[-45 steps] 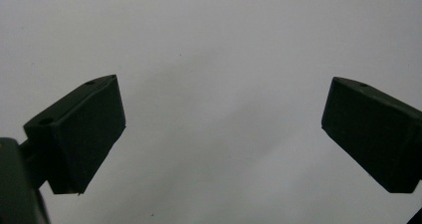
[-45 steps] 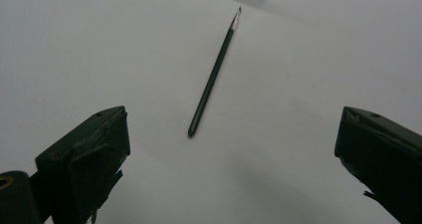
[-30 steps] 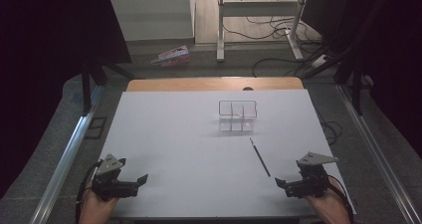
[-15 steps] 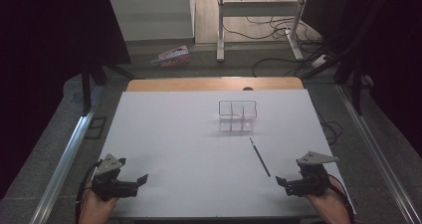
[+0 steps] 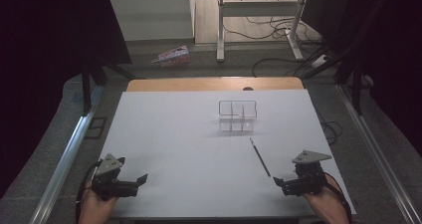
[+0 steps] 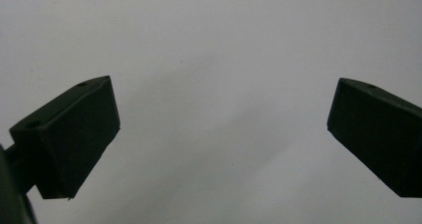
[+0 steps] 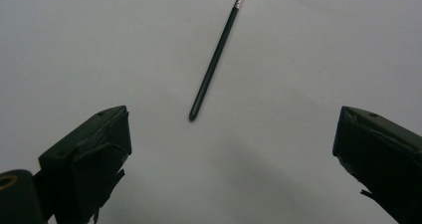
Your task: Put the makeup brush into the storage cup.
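Grippers number two, one in each of the person's hands, both low at the near edge of the white table (image 5: 199,134). The left gripper (image 5: 142,178) sits at the near left corner with its jaws spread wide; in the left gripper view (image 6: 224,129) nothing but bare white surface lies between them. The right gripper (image 5: 277,180) sits at the near right, its jaws likewise wide apart and holding nothing.

One thin black pen (image 5: 260,157) lies flat on the table, slanted, its lower end near the right gripper but not touching it. In the right gripper view the pen (image 7: 214,59) lies ahead of the open jaws, its blunt end pointing toward the gap and its far end showing a small silvery tip, perhaps a brush ferrule, though it is too small to tell.

One clear organiser (image 5: 238,115) stands farther back, just beyond the pen's far end and apart from it. It seems divided into several compartments.

On the floor beyond the table lies one pink and white package (image 5: 171,56).
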`<control>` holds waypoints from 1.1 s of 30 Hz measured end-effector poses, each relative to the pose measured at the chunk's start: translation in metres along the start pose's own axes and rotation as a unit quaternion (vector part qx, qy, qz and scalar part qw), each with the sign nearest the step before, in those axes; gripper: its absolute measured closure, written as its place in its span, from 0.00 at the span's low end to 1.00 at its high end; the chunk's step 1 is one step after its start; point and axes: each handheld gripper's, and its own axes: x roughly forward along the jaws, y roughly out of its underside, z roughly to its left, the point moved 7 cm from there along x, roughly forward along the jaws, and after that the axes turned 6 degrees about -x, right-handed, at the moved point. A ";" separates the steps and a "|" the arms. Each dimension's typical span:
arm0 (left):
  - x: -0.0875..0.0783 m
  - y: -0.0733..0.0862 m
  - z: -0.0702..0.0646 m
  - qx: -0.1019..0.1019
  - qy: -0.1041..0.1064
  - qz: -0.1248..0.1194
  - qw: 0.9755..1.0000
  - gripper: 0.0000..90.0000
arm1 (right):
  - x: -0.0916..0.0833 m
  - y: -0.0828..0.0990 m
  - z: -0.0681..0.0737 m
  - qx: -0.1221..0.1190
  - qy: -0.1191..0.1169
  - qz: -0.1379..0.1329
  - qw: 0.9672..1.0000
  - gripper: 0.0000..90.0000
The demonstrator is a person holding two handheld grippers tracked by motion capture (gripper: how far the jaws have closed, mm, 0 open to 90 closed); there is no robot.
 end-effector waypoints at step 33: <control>0.004 0.004 0.001 0.000 -0.006 0.020 1.000 0.01 | 0.000 -0.008 -0.014 0.025 0.010 0.081 0.996 0.00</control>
